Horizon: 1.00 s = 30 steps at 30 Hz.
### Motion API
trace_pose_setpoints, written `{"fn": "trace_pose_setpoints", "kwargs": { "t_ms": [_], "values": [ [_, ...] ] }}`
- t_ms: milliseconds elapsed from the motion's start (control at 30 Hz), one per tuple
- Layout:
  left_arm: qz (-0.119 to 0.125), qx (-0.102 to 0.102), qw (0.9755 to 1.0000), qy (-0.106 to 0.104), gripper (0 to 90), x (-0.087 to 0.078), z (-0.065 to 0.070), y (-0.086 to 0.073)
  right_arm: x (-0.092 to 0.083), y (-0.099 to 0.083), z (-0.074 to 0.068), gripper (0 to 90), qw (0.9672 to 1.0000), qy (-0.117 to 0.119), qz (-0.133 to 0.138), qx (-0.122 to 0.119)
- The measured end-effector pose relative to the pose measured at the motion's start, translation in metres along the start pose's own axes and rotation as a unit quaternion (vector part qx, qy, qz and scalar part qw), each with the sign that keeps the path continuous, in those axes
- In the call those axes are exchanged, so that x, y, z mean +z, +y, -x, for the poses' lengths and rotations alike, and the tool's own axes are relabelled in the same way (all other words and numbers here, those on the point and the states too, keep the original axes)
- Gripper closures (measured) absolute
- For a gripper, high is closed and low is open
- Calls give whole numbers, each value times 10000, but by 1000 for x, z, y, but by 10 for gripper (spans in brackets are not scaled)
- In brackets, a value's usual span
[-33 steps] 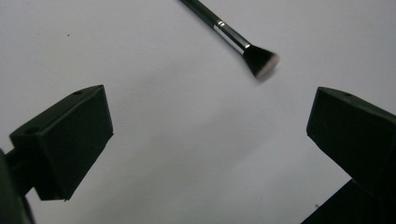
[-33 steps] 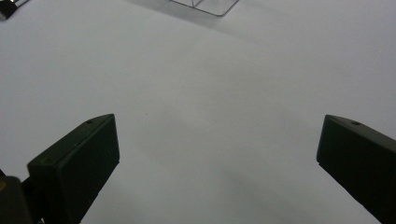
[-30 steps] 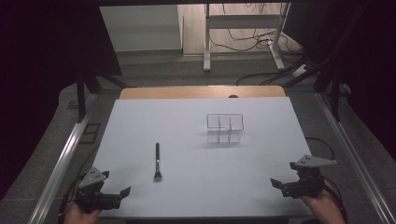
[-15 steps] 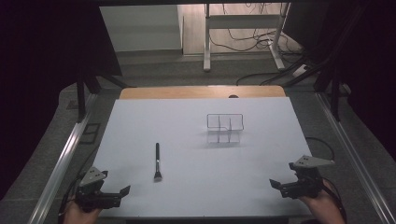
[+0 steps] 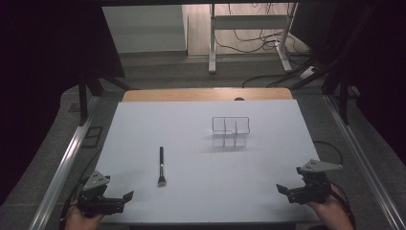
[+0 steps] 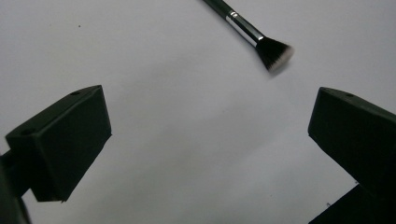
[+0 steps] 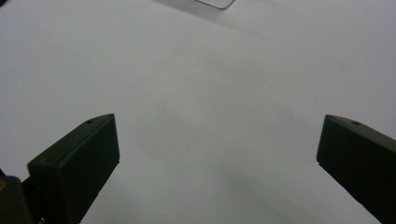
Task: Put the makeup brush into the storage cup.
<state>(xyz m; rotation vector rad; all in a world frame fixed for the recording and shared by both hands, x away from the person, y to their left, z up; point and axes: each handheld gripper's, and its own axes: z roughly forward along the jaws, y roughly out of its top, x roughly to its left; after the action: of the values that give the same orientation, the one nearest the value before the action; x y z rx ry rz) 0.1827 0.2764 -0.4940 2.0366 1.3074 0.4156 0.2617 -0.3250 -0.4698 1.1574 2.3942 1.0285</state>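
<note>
Both jaws were spread, nothing gripped: left gripper near the brush (bristle end), right gripper well apart from it.

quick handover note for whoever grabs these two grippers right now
Left gripper: jaws open, empty, at the near left edge of the white table.
Right gripper: jaws open, empty, at the near right edge.
Makeup brush: flat on the table, bristles toward you, closest to the left gripper.
Clear divided organizer: upright further back, nothing seen inside.
Done: nothing grasped yet.
Left: probably pick up the brush and take it to the organizer.
</note>
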Motion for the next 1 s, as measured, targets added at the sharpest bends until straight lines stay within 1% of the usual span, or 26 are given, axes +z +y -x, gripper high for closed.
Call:
{"fn": "trace_pose_setpoints", "kwargs": {
  "t_ms": [67,167,233,333,500,600,700,867,933,1000],
  "values": [
    [-12,14,10000,24,0,0,0,1,0,0,0,0,10000,-9,-28,-13],
    [-3,-29,10000,-11,1,0,-1,2,0,0,0,0,10000,-17,-14,-15],
    [-12,-18,10000,14,0,0,-1,2,0,0,0,0,10000,-19,-13,-12],
    [43,-31,10000,-9,0,0,-1,3,0,0,0,0,10000,-24,-28,-19],
    [85,91,9999,10,0,1,0,6,0,0,-1,0,10000,-29,-11,-27],
    [45,150,9999,47,0,2,0,7,0,1,-1,0,10000,-31,-8,-24],
    [19,149,9999,2,0,3,0,9,0,1,-1,0,10000,-42,3,-30],
    [-59,259,9996,4,5,6,0,13,0,1,0,0,10000,-50,23,-33],
    [-107,299,9995,-74,8,8,1,15,0,1,0,0,10000,-77,8,-48],
    [-134,332,9993,-91,10,9,1,17,-1,1,0,0,10000,-59,7,-28]
  ]
}}
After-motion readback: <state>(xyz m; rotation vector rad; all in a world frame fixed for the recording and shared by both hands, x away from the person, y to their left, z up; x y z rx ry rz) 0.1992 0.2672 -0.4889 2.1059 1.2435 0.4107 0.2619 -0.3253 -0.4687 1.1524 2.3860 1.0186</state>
